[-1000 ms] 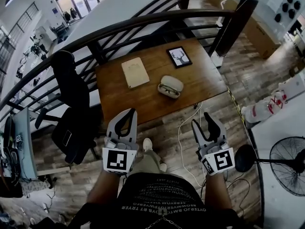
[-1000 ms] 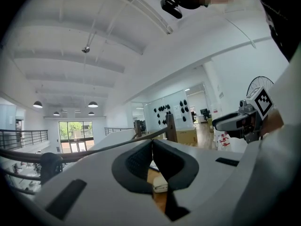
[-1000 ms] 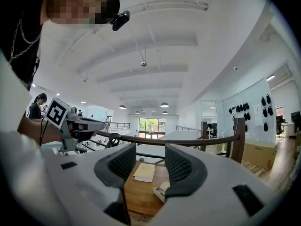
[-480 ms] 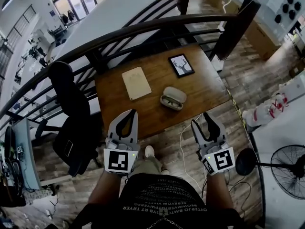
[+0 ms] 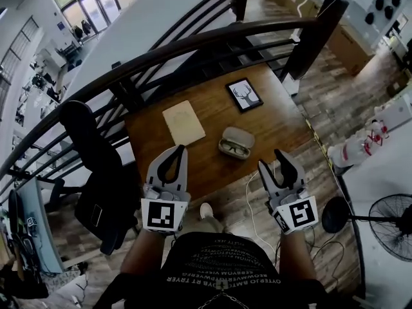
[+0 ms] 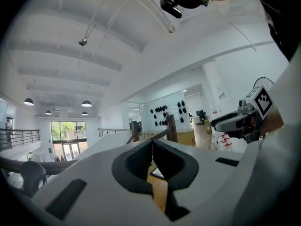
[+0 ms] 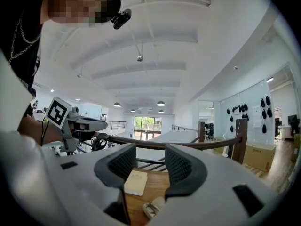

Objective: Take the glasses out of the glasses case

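Approach: glasses case (image 5: 236,141), open on the table (image 5: 193,156), sits nearer than a second ago, with the glasses (image 5: 234,149) seemingly inside. Left gripper (image 5: 178,149) is closed on nothing and right gripper (image 5: 271,159) is agape and empty. Both are well short of the case, so the reach has not begun.

**Open-plan room, seen from above.** A brown wooden table (image 5: 277,121) stands against a dark curved railing (image 5: 193,40) on a wood-plank floor (image 5: 335,98). A black office chair (image 5: 96,166) stands to the table's left. A black standing fan (image 5: 389,224) is at the right edge, beside a white worktop (image 5: 386,169). Tall windows (image 5: 87,5) admit daylight at the far end. The gripper views show a white ribbed ceiling (image 7: 155,46) with round pendant lamps (image 7: 161,103). They also show a pale wall (image 7: 277,93) bearing dark hung objects, possibly headsets, too small to identify.
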